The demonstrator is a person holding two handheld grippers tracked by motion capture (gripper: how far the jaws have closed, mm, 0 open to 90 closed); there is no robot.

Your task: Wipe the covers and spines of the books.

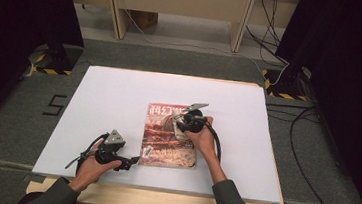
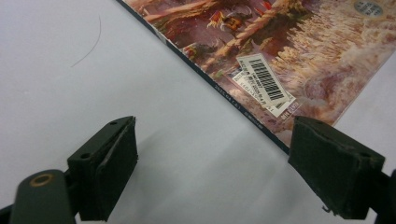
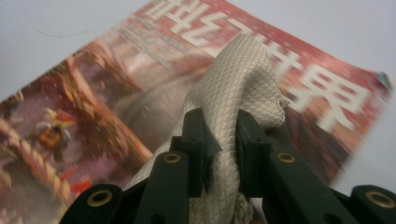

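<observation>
Two grippers worked at the table, one in each of the person's hands, with one magazine and one cloth between them. Nearest the person, the left gripper sat low by the table's front edge with its jaws spread wide and nothing between them; the left gripper view showed only bare white table cover in the gap. Just beyond its right jaw lay the near corner of the magazine, flat on the cover, one white barcode label stuck close to that corner. Farther out, the right gripper was clenched on the single cream quilted cloth, its two pads pressing a bunched fold that stood up between them. The cloth hung directly over the magazine's cover, ahead of the red title band with its large white characters. Beyond that gripper, the white cover ran on to the table's far edge.
</observation>
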